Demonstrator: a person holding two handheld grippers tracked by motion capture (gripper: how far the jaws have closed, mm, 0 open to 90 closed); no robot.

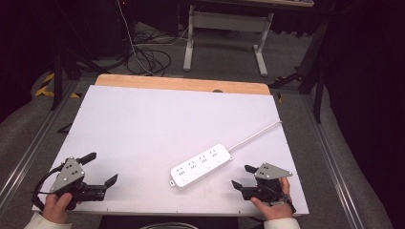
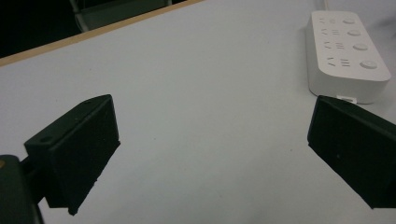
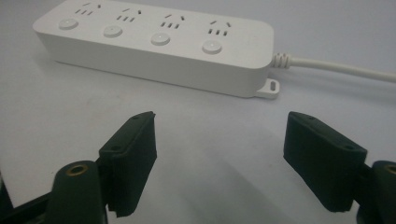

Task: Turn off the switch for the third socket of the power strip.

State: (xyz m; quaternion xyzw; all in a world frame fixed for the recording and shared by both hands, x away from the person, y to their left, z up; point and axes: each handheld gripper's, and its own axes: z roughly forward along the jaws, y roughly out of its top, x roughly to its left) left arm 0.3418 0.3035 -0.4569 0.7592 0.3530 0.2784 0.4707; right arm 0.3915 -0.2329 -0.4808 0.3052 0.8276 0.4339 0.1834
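High view, layout: white tabletop (image 1: 157, 124) with a wooden strip along its far edge; white power strip (image 1: 202, 166) lies diagonally right of centre, in the near half.
High view, cord: cable (image 1: 255, 134) runs from the strip's far end up and right to the right edge of the tabletop.
High view, left gripper (image 1: 101, 169): held at the near-left corner, jaws spread wide, nothing between them, well apart from the strip.
High view, right gripper (image 1: 242, 177): held at the near-right corner by a hand (image 1: 270, 207), jaws apart, empty, near the strip's right side but not touching.
High view, open room: left and far parts of the tabletop are bare; floor beyond shows cables and a white stand's legs.
Left gripper view: jaws far apart over bare surface; power strip (image 2: 346, 49) at upper right, its near end just above the right-hand jaw; wooden edge crosses upper left.
Right gripper view: jaws open, strip (image 3: 154, 44) lies crosswise just ahead; four sockets, four round buttons, a mounting tab and cord (image 3: 336, 67) at the right end are legible here.
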